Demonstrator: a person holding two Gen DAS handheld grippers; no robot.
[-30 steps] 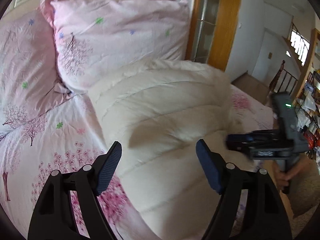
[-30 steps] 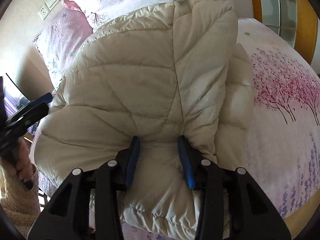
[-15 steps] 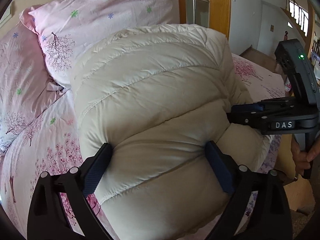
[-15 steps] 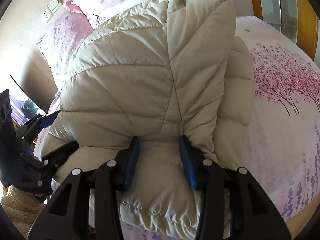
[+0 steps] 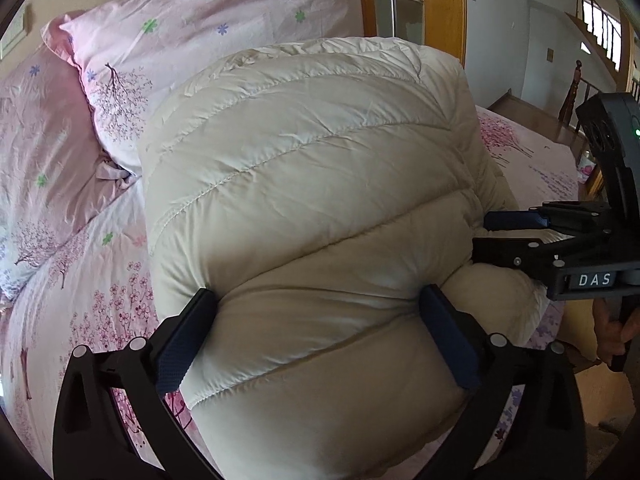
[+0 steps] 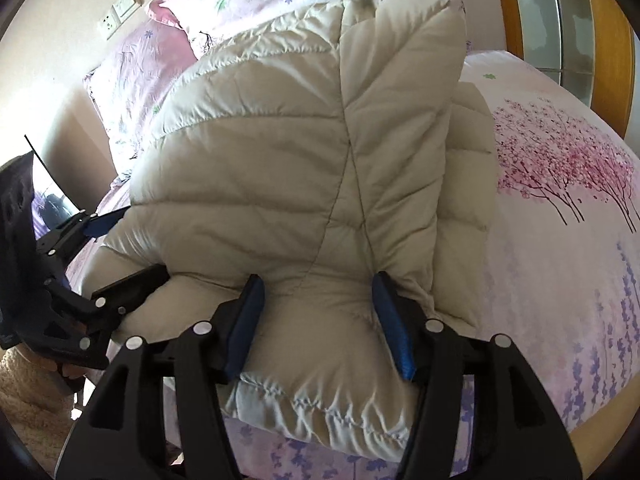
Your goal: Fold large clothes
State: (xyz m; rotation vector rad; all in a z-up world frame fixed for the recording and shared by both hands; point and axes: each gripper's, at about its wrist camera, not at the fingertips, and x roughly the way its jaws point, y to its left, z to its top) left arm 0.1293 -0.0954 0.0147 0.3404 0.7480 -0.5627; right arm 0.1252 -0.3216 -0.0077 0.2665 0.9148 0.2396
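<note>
Bulging cream quilted jacket [image 5: 320, 208], folded.

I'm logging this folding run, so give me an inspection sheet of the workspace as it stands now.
Surface: bed sheet, pink, blossom-tree print.
Job's things: cream puffer jacket, folded into a bulky bundle on the bed.
Clutter: two pink pillows behind the jacket.
Grippers: left gripper opening, jacket bulging between its jaws; right gripper opening, jacket fold between its jaws.
Cables: nothing seen.
Surroundings: wall sockets, wooden door frame, stair railing.
</note>
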